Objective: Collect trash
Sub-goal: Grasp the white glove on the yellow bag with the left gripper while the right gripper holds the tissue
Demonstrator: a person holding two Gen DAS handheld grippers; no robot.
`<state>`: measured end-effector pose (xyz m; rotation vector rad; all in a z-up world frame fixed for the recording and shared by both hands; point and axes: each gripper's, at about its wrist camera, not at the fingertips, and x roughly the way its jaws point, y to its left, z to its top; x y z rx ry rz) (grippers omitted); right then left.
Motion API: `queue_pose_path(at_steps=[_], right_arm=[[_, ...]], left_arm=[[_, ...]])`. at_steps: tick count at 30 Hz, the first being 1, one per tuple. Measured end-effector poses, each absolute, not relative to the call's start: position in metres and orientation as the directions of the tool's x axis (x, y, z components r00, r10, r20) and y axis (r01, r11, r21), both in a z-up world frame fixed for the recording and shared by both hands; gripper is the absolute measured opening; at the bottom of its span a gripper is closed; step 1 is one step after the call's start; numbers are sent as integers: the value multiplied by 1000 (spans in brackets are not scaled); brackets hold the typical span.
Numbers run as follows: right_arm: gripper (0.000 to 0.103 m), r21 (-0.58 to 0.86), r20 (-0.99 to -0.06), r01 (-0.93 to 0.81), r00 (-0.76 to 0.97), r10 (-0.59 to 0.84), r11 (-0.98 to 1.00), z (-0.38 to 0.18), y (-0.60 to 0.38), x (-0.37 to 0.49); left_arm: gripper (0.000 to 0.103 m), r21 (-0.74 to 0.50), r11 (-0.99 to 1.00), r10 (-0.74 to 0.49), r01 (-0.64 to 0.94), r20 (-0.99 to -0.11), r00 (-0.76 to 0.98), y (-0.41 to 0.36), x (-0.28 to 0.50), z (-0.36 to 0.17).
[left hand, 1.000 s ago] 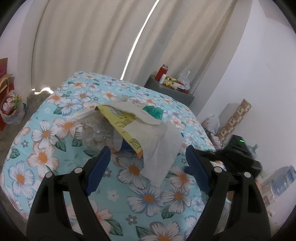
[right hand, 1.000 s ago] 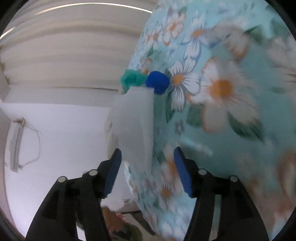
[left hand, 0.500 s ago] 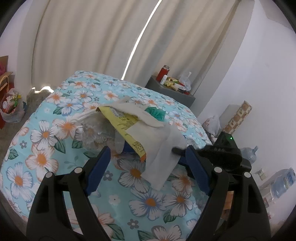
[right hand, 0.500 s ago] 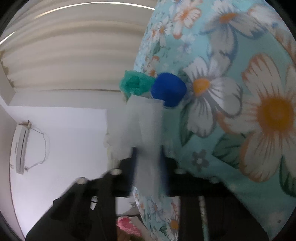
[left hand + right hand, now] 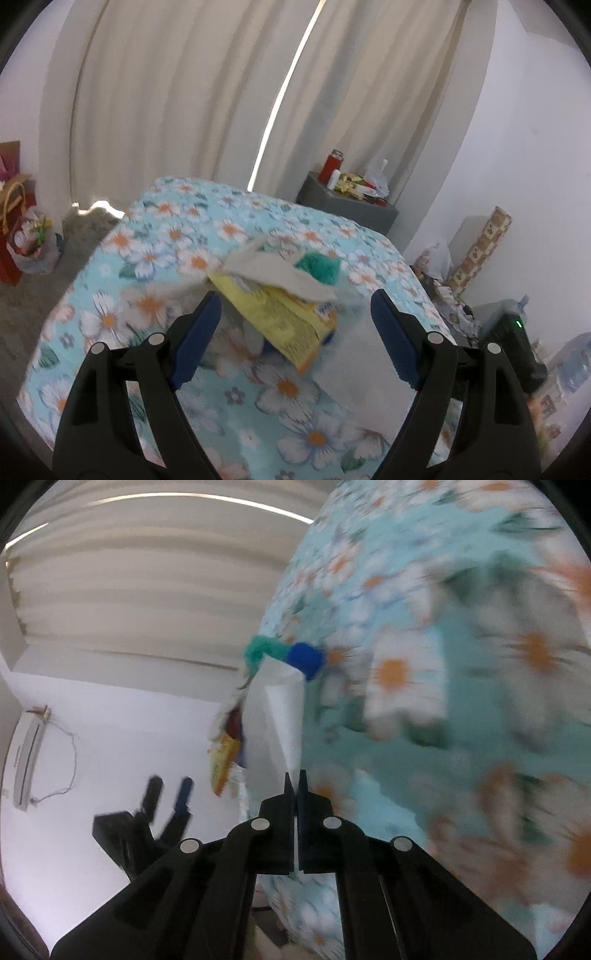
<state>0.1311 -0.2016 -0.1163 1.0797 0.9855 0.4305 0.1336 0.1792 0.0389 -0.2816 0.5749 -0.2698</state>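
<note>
A heap of trash lies on the floral bed (image 5: 155,266): a yellow wrapper (image 5: 280,314), a grey-white tissue (image 5: 273,269) draped over it, and a green crumpled piece (image 5: 317,267). My left gripper (image 5: 295,310) hovers open just short of the wrapper, touching nothing. In the right wrist view my right gripper (image 5: 295,775) is shut on the lower edge of a white paper sheet (image 5: 277,709), which stretches up to the green piece (image 5: 262,650) and a blue cap (image 5: 304,659). The left gripper (image 5: 168,788) shows at lower left there. The picture is blurred.
A grey nightstand (image 5: 347,206) with a red bottle and clutter stands behind the bed by the curtains. Bags (image 5: 33,243) sit on the floor at left. Boxes, a water jug and a black housing with a green light (image 5: 513,332) crowd the right side.
My right gripper has shut on the white sheet and drawn back, pulling it taut away from the heap. The left gripper has risen a little and stays open.
</note>
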Motion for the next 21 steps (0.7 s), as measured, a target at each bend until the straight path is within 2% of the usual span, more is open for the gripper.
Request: queue_pose_path(at_steps=[6,8,14,17,19,21], right_arm=[[1,876,-472,197,537,699,441,-123,-220,111],[1,876,-475,207,531,702,436,-129,-223,109],[2,876,-474,203,527,705,438,-130,-217,112],[2,872,-480,204,528,700,444,-130,-212,121],[2,871,-484,207,528,698,446,-130,-212,122],[2,868,-488,213,525,697,448,-131,-213,122]], left_arm=[[77,-445,889,-361,113,-526,770,212,175,46],[77,-453,883,-393,126,-564,726,214,195,45],[77,-328,920,-391,214,-737,552,184,253,26],[66,-295,928,-371,226,-783,499,174,269,11],[51,-294,932,-362,212,-798,482,174,276,4],[41,-322,926,-378,198,-796,472,176,280,1]])
